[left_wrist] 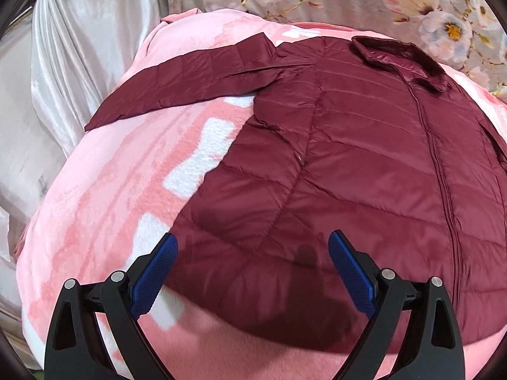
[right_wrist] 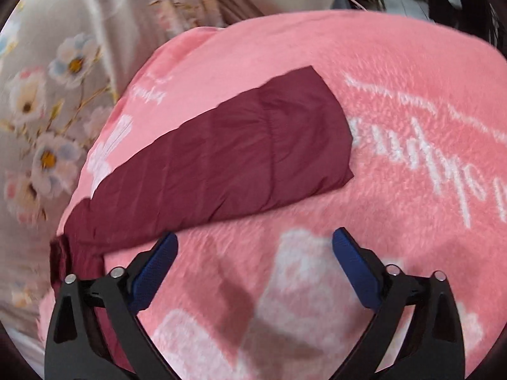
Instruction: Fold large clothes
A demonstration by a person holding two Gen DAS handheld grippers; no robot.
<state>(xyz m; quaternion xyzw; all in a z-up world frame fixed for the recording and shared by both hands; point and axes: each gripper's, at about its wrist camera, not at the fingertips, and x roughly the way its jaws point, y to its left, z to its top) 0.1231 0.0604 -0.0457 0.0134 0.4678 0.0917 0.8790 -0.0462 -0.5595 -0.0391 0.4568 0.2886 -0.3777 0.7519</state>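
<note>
A dark red quilted jacket lies spread flat on a pink blanket, zipper up, collar at the far end. One sleeve stretches out to the left. My left gripper hovers open above the jacket's near hem, nothing between its blue pads. In the right wrist view the other sleeve lies flat across the pink blanket, cuff toward the right. My right gripper stands open just short of that sleeve, holding nothing.
A floral sheet covers the surface behind the blanket, also at the left in the right wrist view as floral sheet. A shiny white cloth hangs at the left. White lettering marks the blanket.
</note>
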